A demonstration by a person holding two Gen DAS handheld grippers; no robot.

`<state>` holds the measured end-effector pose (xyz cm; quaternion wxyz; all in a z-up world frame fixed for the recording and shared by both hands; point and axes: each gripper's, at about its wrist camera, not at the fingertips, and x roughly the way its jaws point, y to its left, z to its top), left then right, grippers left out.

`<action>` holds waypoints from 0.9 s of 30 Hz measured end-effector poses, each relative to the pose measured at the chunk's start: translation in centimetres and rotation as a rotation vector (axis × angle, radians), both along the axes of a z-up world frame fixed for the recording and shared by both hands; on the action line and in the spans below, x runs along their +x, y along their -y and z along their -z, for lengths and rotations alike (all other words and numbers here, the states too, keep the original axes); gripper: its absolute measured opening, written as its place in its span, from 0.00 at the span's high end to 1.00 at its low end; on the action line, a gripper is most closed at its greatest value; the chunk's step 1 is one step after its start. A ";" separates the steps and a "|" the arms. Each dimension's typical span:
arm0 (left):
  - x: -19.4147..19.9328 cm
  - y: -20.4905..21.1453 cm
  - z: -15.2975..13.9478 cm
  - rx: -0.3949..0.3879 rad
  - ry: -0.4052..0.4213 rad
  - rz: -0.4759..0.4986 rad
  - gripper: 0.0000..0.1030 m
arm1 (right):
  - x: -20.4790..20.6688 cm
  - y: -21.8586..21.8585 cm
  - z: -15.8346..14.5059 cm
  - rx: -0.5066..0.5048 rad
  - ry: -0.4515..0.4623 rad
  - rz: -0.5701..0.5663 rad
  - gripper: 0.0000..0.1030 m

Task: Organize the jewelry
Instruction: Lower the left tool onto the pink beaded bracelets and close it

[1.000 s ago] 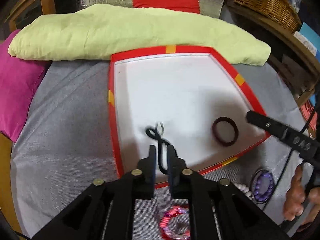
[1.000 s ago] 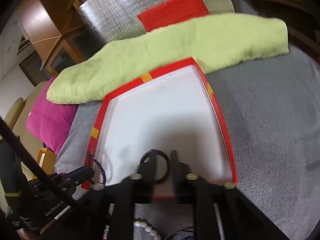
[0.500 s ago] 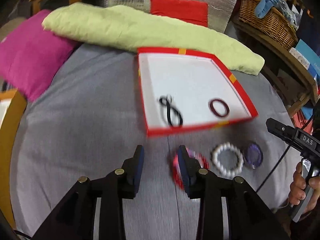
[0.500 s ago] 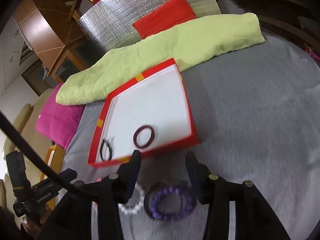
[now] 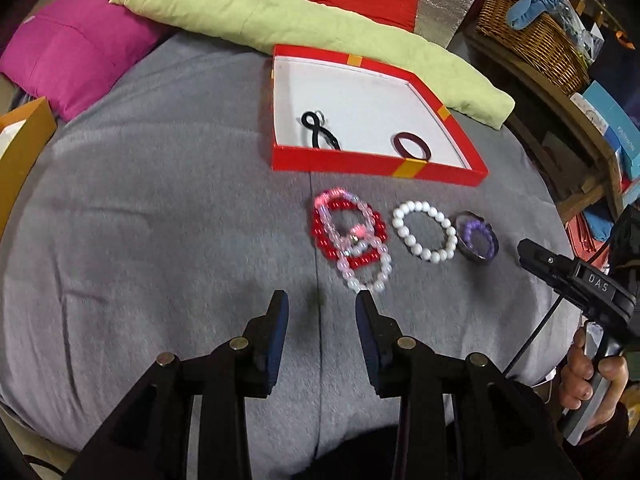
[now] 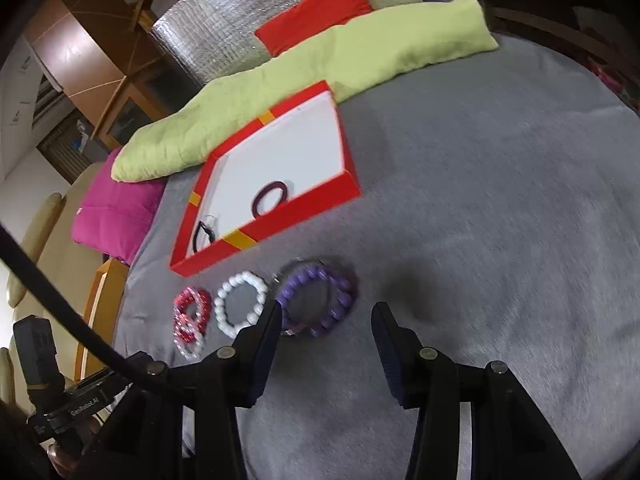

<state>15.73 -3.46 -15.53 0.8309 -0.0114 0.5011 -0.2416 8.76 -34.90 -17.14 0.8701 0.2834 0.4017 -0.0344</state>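
Grippers now stand back from the red box (image 5: 376, 162): left gripper (image 5: 321, 312) and right gripper (image 6: 326, 322) both hover with jaws spread, empty, where a second ago the left pinched the black cord (image 5: 320, 134) now lying inside beside a maroon ring (image 5: 412, 146). Below the box lie red-pink beads (image 5: 350, 236), white beads (image 5: 424, 230) and purple beads (image 6: 316, 300) on grey cloth (image 5: 160, 220).
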 end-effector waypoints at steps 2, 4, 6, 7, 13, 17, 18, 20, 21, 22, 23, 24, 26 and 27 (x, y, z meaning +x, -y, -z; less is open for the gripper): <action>-0.5 0.0 0.1 -0.009 -0.006 -0.001 0.66 | -0.5 0.1 0.2 -0.006 -0.007 0.001 0.52; -0.9 -0.1 0.4 -0.012 -0.013 -0.005 0.65 | -0.7 -0.1 0.2 -0.025 -0.009 -0.004 0.52; -1.2 -0.3 0.7 -0.014 -0.023 -0.009 0.65 | -0.7 -0.4 0.3 -0.044 -0.014 -0.019 0.52; -1.4 -0.4 0.9 -0.015 -0.031 -0.014 0.65 | -0.7 -0.6 0.3 -0.051 -0.016 -0.025 0.52; -0.9 -1.1 1.2 -0.020 -0.052 -0.039 0.65 | -0.6 -1.3 1.2 -0.048 -0.029 -0.059 0.52; 0.4 -1.3 0.5 -0.031 -0.043 -0.050 0.64 | -0.7 -1.5 1.4 -0.020 -0.022 -0.060 0.52; 0.9 -1.2 0.3 -0.037 -0.042 -0.048 0.64 | -0.6 -1.5 1.4 -0.020 -0.020 -0.061 0.52; 1.9 -1.0 0.2 -0.044 -0.043 -0.044 0.63 | -0.6 -1.6 1.4 -0.018 -0.019 -0.061 0.52; 2.5 -0.8 0.1 -0.045 -0.044 -0.044 0.63 | -0.6 -1.6 1.4 -0.016 -0.019 -0.060 0.52; 3.2 -0.6 0.1 -0.043 -0.043 -0.044 0.63 | -0.6 -1.5 1.4 -0.014 -0.019 -0.060 0.52; 3.7 -0.4 0.2 -0.041 -0.042 -0.044 0.63 | -0.5 -1.6 1.4 -0.013 -0.019 -0.060 0.52; 4.3 0.0 0.2 -0.036 -0.041 -0.045 0.63 | -0.5 -1.5 1.4 -0.012 -0.018 -0.060 0.52; 5.0 0.6 0.1 -0.032 -0.035 -0.036 0.63 | -0.6 -1.5 1.3 -0.011 -0.017 -0.059 0.52; 5.5 1.0 0.0 -0.031 -0.027 -0.025 0.63 | -0.6 -1.4 1.3 -0.010 -0.017 -0.057 0.52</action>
